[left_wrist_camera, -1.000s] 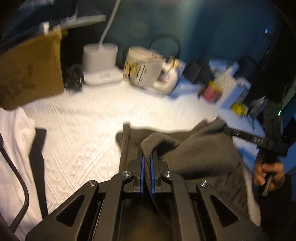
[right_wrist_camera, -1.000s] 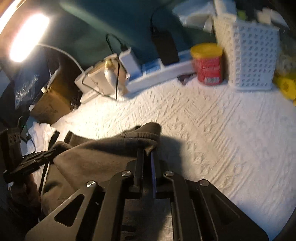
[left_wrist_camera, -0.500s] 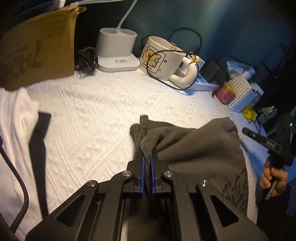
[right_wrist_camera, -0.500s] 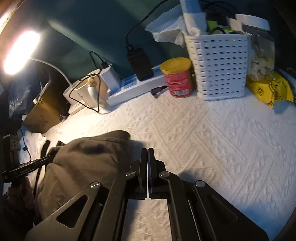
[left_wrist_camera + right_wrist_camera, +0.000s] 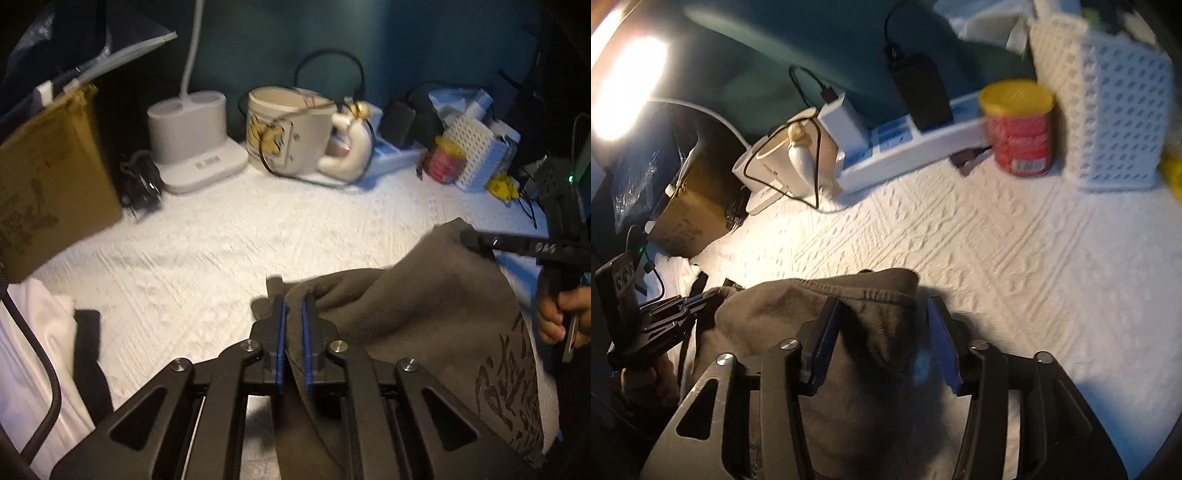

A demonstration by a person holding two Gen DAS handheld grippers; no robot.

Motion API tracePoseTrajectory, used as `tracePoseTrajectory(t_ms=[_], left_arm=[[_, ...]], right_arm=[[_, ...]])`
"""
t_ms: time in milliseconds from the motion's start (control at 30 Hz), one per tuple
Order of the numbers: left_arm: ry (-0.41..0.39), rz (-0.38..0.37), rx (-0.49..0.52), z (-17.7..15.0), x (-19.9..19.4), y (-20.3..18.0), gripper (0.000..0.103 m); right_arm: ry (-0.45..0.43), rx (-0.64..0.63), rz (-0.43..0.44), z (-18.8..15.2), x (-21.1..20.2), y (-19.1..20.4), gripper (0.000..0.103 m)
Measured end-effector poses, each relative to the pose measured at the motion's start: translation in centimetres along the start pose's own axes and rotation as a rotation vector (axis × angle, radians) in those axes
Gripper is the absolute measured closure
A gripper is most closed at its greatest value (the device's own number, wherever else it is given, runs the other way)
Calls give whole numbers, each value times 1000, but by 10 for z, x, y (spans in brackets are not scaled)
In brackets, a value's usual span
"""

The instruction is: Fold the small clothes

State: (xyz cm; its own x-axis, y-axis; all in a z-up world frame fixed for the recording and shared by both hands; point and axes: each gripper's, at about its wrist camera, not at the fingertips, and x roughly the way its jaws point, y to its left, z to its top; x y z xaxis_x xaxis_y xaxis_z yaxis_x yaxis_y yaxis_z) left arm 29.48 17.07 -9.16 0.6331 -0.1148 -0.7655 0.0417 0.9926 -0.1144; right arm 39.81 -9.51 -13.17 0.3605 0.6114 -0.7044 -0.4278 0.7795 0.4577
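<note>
Soft grey garment half-lifted over a white textured counter, one gripper pinching it, the other spread wide.

The left gripper (image 5: 292, 325) has its blue-lined fingers (image 5: 281, 343) nearly closed on a bunched edge of the grey garment (image 5: 436, 314), which droops from there across the white-covered counter (image 5: 229, 251) toward the right gripper (image 5: 882, 343). That one has its fingers spread wide, straddling the hemmed edge without pinching it. The cloth looks thick, fleecy and limp: light to lift, not fragile, likely to sag and slump between holds. I would judge the stitched hem or a corner the surest place to grip. A mug (image 5: 288, 129), red can (image 5: 1019, 129) and white basket (image 5: 1108, 110) stand well behind.
</note>
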Motion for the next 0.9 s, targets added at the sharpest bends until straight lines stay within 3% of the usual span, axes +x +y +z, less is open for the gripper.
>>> tracePoseTrajectory(t_ms=[33, 100, 200, 433, 533, 633, 733, 900], left_arm=[[-13, 6, -16, 1, -1, 2, 97], [-46, 15, -65, 4, -4, 8, 97], [-74, 25, -106, 8, -3, 13, 97], [32, 17, -156, 4, 15, 22, 92], [38, 18, -157, 0, 3, 23, 86], [39, 26, -155, -8, -12, 22, 77], [41, 10, -166, -20, -28, 20, 68], [53, -30, -156, -42, -49, 5, 66]], right_arm=[[-7, 3, 4, 0, 1, 0, 93], [-58, -1, 5, 3, -7, 2, 97], [-106, -15, -9, 10, -16, 3, 97], [-39, -29, -99, 5, 6, -3, 96], [-30, -29, -122, 4, 5, -2, 92], [-34, -37, -184, 3, -1, 1, 75], [-53, -43, -200, -1, -15, 4, 73], [-65, -49, -211, -15, -37, 10, 73]])
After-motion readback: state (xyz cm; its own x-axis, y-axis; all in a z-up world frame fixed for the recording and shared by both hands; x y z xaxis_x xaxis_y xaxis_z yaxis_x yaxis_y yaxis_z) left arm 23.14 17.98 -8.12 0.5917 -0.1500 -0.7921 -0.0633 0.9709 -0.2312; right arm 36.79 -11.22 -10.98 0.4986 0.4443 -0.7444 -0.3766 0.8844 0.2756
